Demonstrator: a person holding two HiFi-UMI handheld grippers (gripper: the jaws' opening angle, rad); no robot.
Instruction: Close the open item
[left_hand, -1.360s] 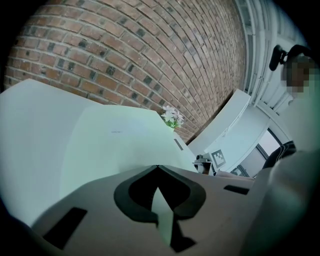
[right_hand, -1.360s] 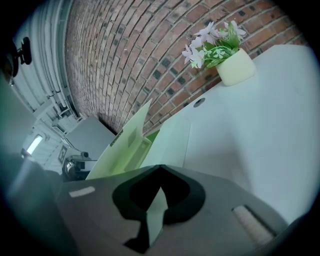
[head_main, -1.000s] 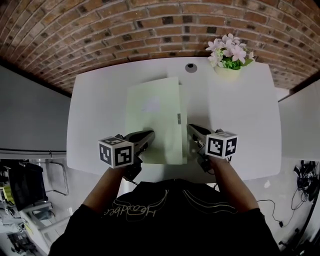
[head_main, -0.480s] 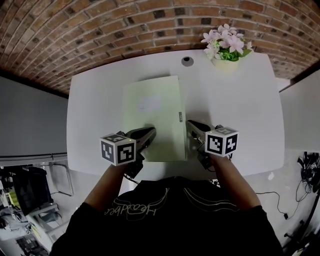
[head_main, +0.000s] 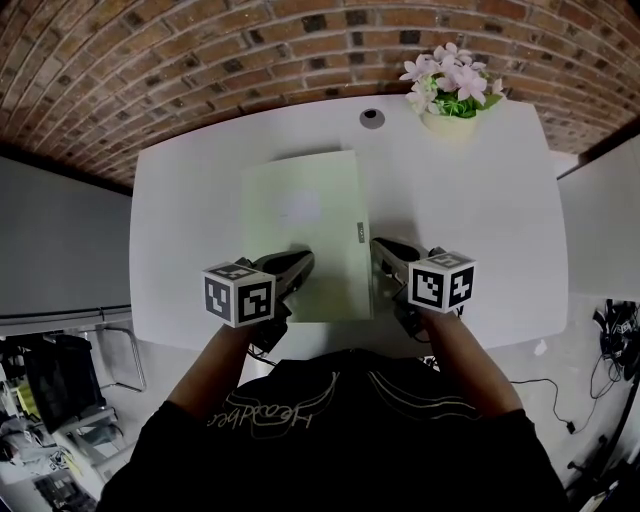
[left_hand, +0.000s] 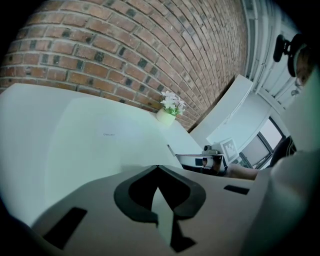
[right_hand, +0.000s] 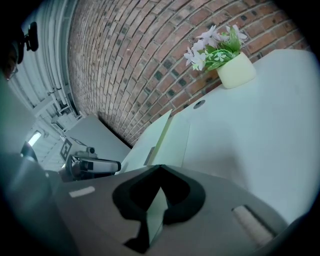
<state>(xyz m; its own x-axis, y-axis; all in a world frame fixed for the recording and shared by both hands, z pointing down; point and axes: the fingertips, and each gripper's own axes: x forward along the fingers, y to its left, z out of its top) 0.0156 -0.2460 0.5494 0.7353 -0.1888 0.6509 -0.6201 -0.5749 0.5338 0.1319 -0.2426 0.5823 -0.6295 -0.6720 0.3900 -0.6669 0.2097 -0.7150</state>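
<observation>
Gripper views show your left gripper and right gripper clenched; only the head view places both at the folder's near corners.

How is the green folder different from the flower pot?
The green folder lies flat in the middle of the table; the flower pot stands upright at the far edge. The green folder is wide and thin; the flower pot is small and round. The green folder is plain; the flower pot holds pink and white blossoms. Both rest on the white table.
</observation>
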